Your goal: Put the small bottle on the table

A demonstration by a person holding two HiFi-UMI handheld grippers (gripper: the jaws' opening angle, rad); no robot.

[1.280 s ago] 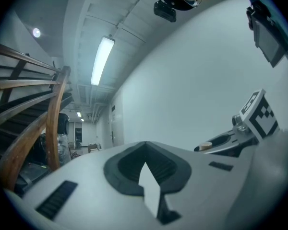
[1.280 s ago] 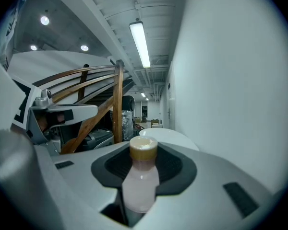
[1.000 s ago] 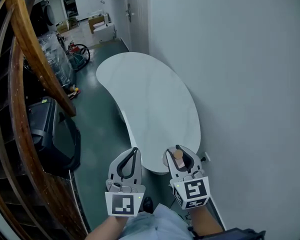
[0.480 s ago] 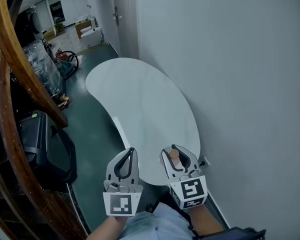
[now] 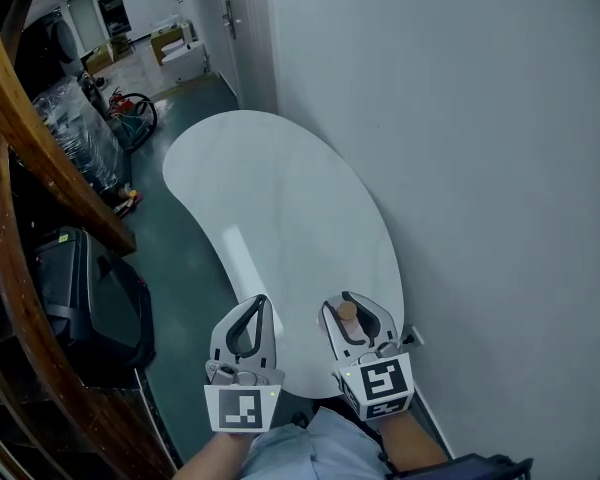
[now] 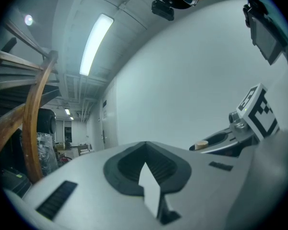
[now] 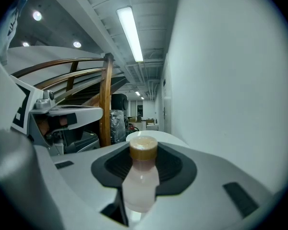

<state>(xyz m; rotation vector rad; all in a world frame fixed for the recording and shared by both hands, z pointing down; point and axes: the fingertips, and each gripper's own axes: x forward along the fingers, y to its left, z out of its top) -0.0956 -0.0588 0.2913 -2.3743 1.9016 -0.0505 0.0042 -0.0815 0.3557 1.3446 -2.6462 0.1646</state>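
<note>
A small bottle [image 7: 142, 176] with pale pink contents and a tan cap [image 5: 347, 310] sits between the jaws of my right gripper [image 5: 356, 308], which is shut on it. The bottle hangs over the near end of the white kidney-shaped table [image 5: 280, 198], close to the wall. My left gripper [image 5: 250, 313] is beside it on the left, over the table's near edge, jaws shut with nothing between them. In the left gripper view the right gripper [image 6: 216, 145] and the tan cap [image 6: 201, 144] show at the right.
A white wall [image 5: 460, 148] runs along the table's right side. A curved wooden stair rail [image 5: 20, 128] and a black case [image 5: 80, 298] stand on the left over green floor [image 5: 185, 268]. Wrapped goods and boxes lie far down the corridor [image 5: 130, 58].
The view has moved forward along the table; both grippers now reach a little farther over its near end. The bottle stays in the right gripper.
</note>
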